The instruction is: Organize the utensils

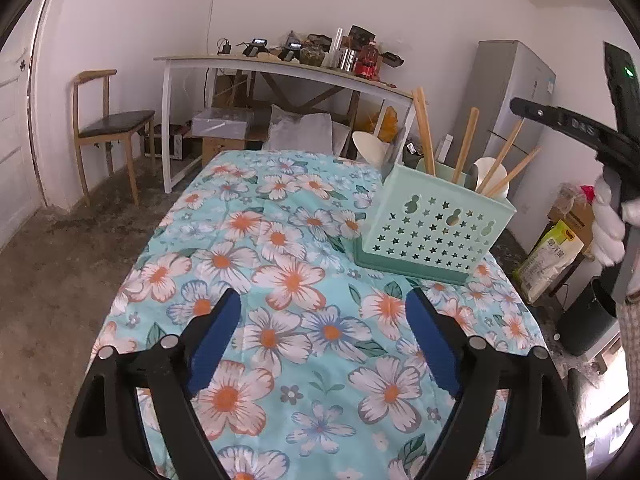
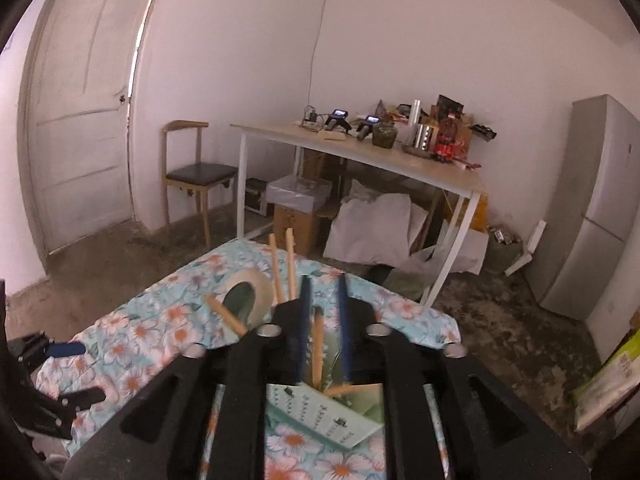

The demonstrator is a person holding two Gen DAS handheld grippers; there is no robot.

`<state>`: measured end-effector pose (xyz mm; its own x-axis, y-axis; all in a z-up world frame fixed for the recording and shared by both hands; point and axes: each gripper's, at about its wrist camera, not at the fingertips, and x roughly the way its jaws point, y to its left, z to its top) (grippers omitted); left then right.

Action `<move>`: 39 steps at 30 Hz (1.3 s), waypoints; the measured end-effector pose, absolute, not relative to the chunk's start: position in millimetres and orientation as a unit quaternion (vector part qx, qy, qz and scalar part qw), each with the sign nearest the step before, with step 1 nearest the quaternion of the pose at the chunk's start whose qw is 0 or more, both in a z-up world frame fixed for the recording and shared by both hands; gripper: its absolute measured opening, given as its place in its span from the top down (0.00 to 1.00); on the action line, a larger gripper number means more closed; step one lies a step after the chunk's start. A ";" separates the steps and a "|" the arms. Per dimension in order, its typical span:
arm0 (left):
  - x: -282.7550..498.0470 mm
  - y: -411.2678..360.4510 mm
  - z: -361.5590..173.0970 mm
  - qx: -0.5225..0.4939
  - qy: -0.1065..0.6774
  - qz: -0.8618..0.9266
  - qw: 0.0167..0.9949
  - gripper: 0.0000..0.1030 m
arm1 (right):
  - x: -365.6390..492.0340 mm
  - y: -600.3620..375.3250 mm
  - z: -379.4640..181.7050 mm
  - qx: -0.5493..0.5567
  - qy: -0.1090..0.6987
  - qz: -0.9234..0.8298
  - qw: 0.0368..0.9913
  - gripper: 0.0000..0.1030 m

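Floral cloth covers the tabletop (image 1: 280,240), and the green utensil caddy (image 1: 432,232) is seen near its far right edge, wooden chopsticks (image 1: 464,144) already upright inside. Above it, the right gripper (image 2: 323,320) is parted narrowly around one chopstick (image 2: 318,344), which looks just released. The left gripper (image 1: 324,340) is held wide apart, empty. Next, the right gripper should be lifted clear.

Your left gripper (image 1: 323,334) is hovering wide open, empty, over the floral cloth (image 1: 280,240), near the green utensil basket (image 1: 434,226) holding wooden utensils (image 1: 466,146).
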<state>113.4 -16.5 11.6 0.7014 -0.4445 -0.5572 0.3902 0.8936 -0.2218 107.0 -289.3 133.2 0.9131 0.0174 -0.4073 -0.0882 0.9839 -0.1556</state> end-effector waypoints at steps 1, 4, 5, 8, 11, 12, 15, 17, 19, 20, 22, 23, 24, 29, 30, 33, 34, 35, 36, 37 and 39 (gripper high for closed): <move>112.8 -16.9 13.1 -0.042 0.310 -0.224 0.923 0.19 | 101.4 -289.8 135.7 -0.081 0.201 0.025 0.976 0.69; 110.7 -17.8 18.5 -0.037 0.300 -0.209 0.930 0.16 | 81.7 -302.0 146.6 -0.054 0.182 0.019 0.982 0.64; 109.6 -19.4 21.6 -0.034 0.296 -0.201 0.933 0.14 | 73.3 -307.0 149.5 -0.044 0.176 0.016 0.983 0.62; 106.5 -22.8 31.1 -0.027 0.285 -0.188 0.939 0.09 | 51.7 -316.7 153.5 -0.017 0.167 0.015 0.986 0.57; 100.1 -29.8 43.0 -0.013 0.268 -0.177 0.947 0.06 | 30.2 -324.5 147.1 0.016 0.172 0.015 0.985 0.48; 98.0 -32.6 46.7 -0.007 0.264 -0.173 0.949 0.06 | 26.1 -326.6 144.1 0.026 0.174 0.013 0.984 0.43; 93.4 -39.1 57.0 0.001 0.259 -0.168 0.951 0.06 | 13.2 -329.2 127.6 0.065 0.194 0.017 0.979 0.29; 91.3 -45.3 63.9 0.004 0.261 -0.173 0.950 0.06 | 8.9 -328.2 111.5 0.086 0.217 0.009 0.972 0.21; 89.5 -55.0 70.8 0.015 0.265 -0.166 0.950 0.06 | 9.2 -324.7 98.7 0.096 0.240 -0.005 0.966 0.16; 89.0 -59.7 72.5 0.020 0.268 -0.160 0.950 0.06 | 10.8 -321.1 91.8 0.097 0.255 -0.014 0.962 0.14; 89.8 -67.9 73.1 0.028 0.279 -0.144 0.949 0.06 | 16.3 -314.0 76.5 0.096 0.296 -0.034 0.950 0.11; 90.6 -71.7 72.4 0.029 0.288 -0.139 0.947 0.06 | 18.2 -311.4 70.9 0.096 0.311 -0.037 0.945 0.11; 91.4 -74.8 71.3 0.028 0.297 -0.134 0.945 0.06 | 19.8 -309.1 64.0 0.101 0.328 -0.039 0.938 0.10; 91.4 -86.8 64.6 0.044 0.323 -0.117 0.938 0.06 | 13.2 -304.1 46.7 0.108 0.354 -0.049 0.928 0.10; 91.8 -88.5 63.8 0.048 0.326 -0.115 0.937 0.06 | 12.2 -304.3 47.6 0.105 0.352 -0.056 0.928 0.09; 93.8 -90.4 64.1 0.048 0.334 -0.104 0.936 0.06 | 10.9 -306.7 49.0 0.099 0.348 -0.073 0.930 0.08; 94.2 -90.6 64.4 0.046 0.335 -0.102 0.936 0.06 | 10.2 -307.7 49.9 0.098 0.345 -0.079 0.930 0.08; 94.9 -90.9 64.9 0.044 0.336 -0.100 0.936 0.06 | 11.3 -309.6 51.5 0.098 0.344 -0.082 0.930 0.08; 95.5 -91.0 65.9 0.042 0.336 -0.097 0.936 0.06 | 11.0 -309.8 52.8 0.098 0.342 -0.084 0.931 0.08; 96.1 -91.3 66.8 0.042 0.335 -0.096 0.936 0.06 | 11.7 -310.5 53.8 0.097 0.341 -0.086 0.931 0.08; 96.6 -92.5 68.9 0.042 0.334 -0.097 0.937 0.06 | 12.4 -310.0 54.9 0.093 0.341 -0.089 0.931 0.08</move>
